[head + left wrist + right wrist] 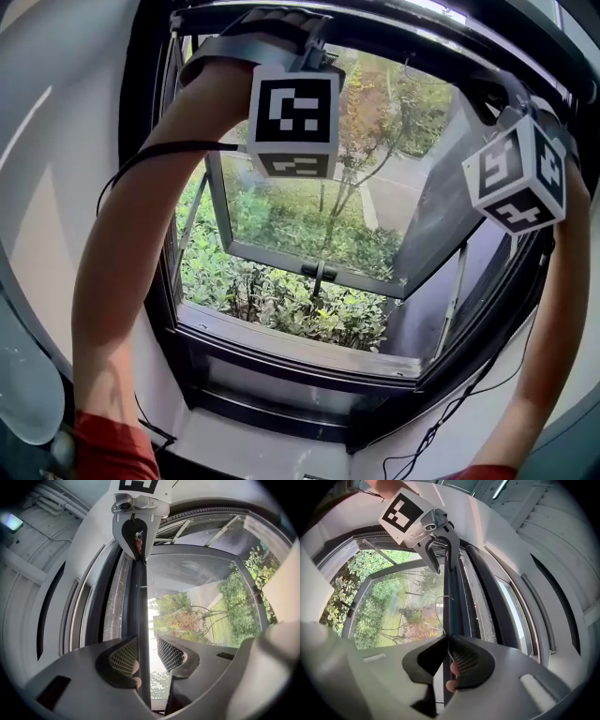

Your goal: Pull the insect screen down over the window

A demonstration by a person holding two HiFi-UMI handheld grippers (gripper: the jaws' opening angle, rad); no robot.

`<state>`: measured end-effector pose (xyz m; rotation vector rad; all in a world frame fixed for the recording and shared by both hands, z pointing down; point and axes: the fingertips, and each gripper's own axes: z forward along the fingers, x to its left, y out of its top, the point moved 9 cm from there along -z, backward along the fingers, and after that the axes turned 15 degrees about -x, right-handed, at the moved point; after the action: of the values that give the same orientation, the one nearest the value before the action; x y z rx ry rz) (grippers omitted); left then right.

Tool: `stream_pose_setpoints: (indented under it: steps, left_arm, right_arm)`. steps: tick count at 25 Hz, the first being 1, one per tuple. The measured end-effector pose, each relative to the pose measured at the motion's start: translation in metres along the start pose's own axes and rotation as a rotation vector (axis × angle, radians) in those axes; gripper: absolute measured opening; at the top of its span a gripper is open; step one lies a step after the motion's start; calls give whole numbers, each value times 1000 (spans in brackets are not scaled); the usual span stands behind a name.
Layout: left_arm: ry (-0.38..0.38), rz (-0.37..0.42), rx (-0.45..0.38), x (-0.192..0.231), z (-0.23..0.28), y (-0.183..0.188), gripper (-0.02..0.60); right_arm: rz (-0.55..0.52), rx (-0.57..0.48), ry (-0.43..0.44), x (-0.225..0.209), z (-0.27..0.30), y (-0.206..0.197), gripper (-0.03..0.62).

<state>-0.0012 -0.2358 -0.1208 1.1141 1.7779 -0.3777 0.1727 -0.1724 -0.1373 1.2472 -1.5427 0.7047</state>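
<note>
The insect screen's dark pull bar (139,602) runs along the top of the window frame, with a narrow strip of grey mesh (115,604) beside it. In the head view both arms reach up to it, and the marker cubes of the left (292,112) and right (520,173) grippers hide the jaws. My left gripper (146,651) straddles the bar: the bar lies against one pad, and daylight shows between it and the other. My right gripper (449,656) is shut on the same bar (451,606) further along. Each gripper shows in the other's view, the right (137,531) and the left (438,545).
The glass sash (319,253) below stands swung outward over shrubs and a tree. The dark window frame and sill (281,352) ring the opening. A black cable (141,155) hangs by the left forearm, and another (441,422) trails down at the lower right. White wall lies to both sides.
</note>
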Motion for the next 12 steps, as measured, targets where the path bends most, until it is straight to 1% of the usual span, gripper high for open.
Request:
stream_pose_setpoints:
  steps: [4,7,8,9,12]
  left_arm:
    - [-19,2,0,-12,-7,3,129]
    - [-25,-32,-26,-19,-13,7,121]
    - [-29,-44,-31,-20,-15,8,105]
    - [-36,-50,-31,-20,-17,9,86]
    - [-78,-39,-10,-25,-22,9,77]
  right_arm:
    - [4,-25,8,18,-6,-4,49]
    - [5,-32,17,28,-10,-3,49]
    - [9,-31,27,30,-11,-2,49]
    - [13,-30,38,33,-12,-1,49]
    - [4,-32,56,40,-16,0,49]
